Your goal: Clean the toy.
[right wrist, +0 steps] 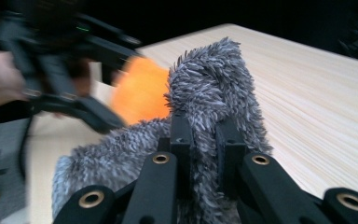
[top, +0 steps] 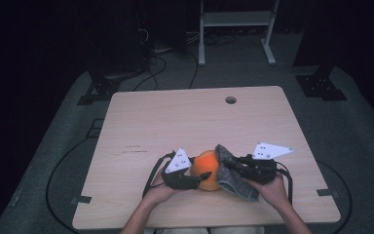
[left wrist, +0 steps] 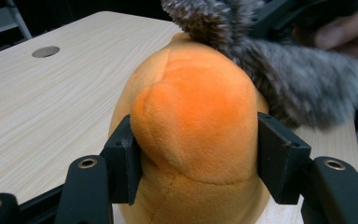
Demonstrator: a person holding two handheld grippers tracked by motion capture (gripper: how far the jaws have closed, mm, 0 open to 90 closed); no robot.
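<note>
**Plush clamped, cloth pinched, both by the near edge of the counter**

Landmark: the orange plush toy [top: 207,169], which sits on the counter [top: 175,117] just inside its near edge, roughly midway along it; the person's forearms cross that edge directly behind the toy, leaving only a narrow strip of bare wood between toy and edge.

The left tool [top: 195,176] lies against the toy's left side; seen from its own camera, its two black jaws press into the flanks of the orange plush toy [left wrist: 191,126], denting the fabric, so it is clamped on the toy; the left hand [top: 161,191] holds it from the near side.

The right tool [top: 228,165] lies just to the toy's right, held by the right hand [top: 275,187]; its jaws are pressed nearly together on a fold of grey shaggy cloth [right wrist: 209,93], pinching it; the cloth [top: 233,178] drapes over the toy's right shoulder and hangs toward the near edge, touching the toy.

Beyond the toy the counter is bare wood all the way to its far edge, with wide room to left, right and ahead; a round cable hole [top: 231,100] sits near that far edge, slightly right of the toy's line; faint markings [top: 134,148] lie to the toy's left, well apart from it.

Past the far edge: grey floor, cables and a white frame [top: 236,29].
</note>
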